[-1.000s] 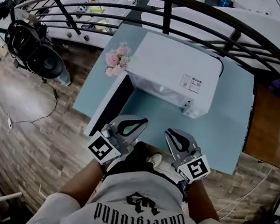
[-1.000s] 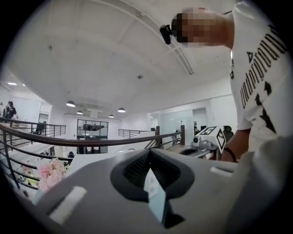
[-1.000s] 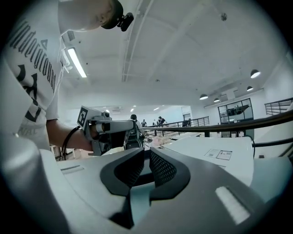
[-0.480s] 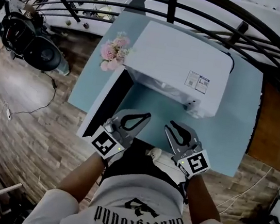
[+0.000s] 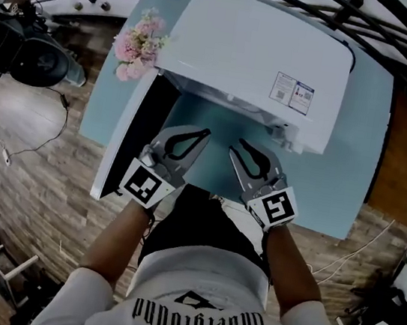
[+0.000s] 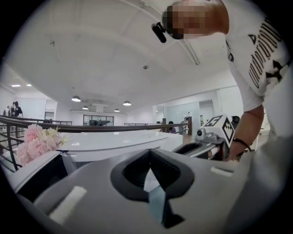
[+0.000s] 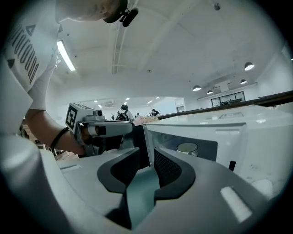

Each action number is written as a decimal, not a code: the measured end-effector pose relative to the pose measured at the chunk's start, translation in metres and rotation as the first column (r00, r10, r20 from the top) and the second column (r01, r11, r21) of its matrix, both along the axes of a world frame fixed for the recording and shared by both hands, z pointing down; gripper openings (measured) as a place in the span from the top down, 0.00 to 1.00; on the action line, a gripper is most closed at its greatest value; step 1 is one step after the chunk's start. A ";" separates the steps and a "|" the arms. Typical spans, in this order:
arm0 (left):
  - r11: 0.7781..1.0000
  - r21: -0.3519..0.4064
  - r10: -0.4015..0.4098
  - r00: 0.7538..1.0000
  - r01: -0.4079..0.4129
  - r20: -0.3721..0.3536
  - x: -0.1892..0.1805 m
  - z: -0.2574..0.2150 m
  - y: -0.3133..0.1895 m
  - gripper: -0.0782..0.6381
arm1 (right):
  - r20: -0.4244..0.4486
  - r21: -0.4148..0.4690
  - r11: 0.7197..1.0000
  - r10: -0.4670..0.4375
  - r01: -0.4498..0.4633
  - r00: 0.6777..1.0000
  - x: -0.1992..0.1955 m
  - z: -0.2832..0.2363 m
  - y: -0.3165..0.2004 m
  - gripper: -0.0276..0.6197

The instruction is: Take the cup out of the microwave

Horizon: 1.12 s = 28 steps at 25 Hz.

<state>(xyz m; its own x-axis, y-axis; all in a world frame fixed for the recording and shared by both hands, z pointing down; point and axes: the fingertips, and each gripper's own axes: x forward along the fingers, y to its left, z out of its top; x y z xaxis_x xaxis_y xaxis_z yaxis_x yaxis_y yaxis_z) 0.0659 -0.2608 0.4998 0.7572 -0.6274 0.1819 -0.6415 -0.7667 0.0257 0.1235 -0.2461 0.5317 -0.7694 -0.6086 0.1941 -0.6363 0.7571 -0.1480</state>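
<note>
Wood floor — black railing, white ceiling.

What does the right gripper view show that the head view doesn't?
Only the right gripper view: the cup standing inside the microwave cavity; from above, the microwave's top hides it. Only the head view: the sticker on the microwave's top, the blue table around it, and the right gripper seen from outside. Both: the microwave with its door swung open, and the left gripper held in front of it.
</note>
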 end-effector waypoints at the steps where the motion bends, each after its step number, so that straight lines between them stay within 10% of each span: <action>1: 1.000 -0.007 -0.004 1.000 0.004 0.004 -0.002 0.009 -0.005 0.82 | -0.006 -0.012 1.000 0.003 -0.003 1.000 -0.002 0.011 -0.006 0.84; 28: 0.995 -0.104 0.000 0.999 -0.006 -0.053 -0.019 0.096 -0.068 0.82 | -0.060 -0.050 0.989 0.137 -0.140 0.989 -0.031 0.111 -0.122 0.82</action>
<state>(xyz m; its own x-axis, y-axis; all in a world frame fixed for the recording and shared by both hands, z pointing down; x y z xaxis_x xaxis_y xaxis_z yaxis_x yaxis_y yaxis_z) 0.0472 -0.3287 0.5959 0.7693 -0.6048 0.2059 -0.6348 -0.7599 0.1396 0.0923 -0.3677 0.6430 -0.6653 -0.6960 0.2701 -0.7429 0.6528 -0.1478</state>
